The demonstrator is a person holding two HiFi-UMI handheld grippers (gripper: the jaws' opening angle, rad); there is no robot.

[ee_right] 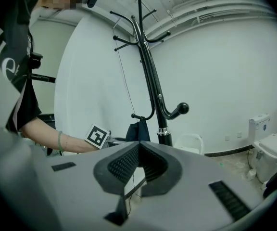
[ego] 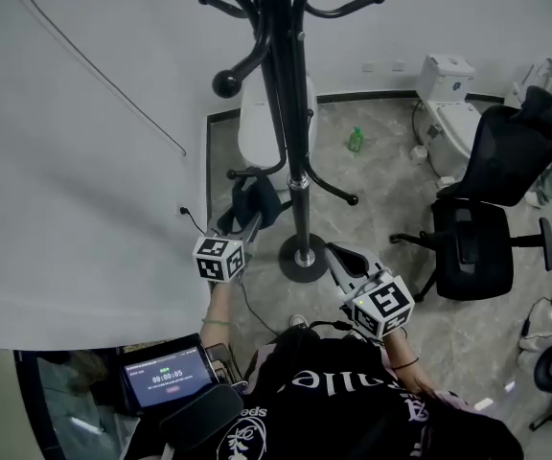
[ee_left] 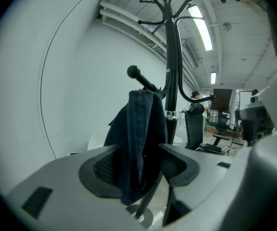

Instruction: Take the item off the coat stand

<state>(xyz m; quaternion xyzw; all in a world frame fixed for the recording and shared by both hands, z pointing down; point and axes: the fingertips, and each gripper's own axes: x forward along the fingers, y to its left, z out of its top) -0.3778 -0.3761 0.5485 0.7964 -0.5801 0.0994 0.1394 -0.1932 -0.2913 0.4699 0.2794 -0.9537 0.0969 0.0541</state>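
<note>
A dark blue cloth [ego: 254, 202] hangs from a low hook of the black coat stand [ego: 290, 113]. My left gripper [ego: 253, 222] reaches up to it. In the left gripper view the cloth [ee_left: 141, 138] hangs down between the wide-apart jaws of the left gripper [ee_left: 138, 170], and the pads do not visibly squeeze it. The stand's pole [ee_left: 172, 81] rises just behind. My right gripper [ego: 337, 255] hovers to the right of the stand's base, shut and empty. In the right gripper view its jaws [ee_right: 138, 146] meet at the tips, with the cloth [ee_right: 137, 131] and stand [ee_right: 150, 81] beyond.
A white curved wall [ego: 84, 161] stands close on the left. A black office chair [ego: 492, 209] stands to the right and a toilet [ego: 448, 113] behind it. A green bottle [ego: 356, 140] lies on the floor. A tablet [ego: 166, 377] showing a timer sits at the lower left.
</note>
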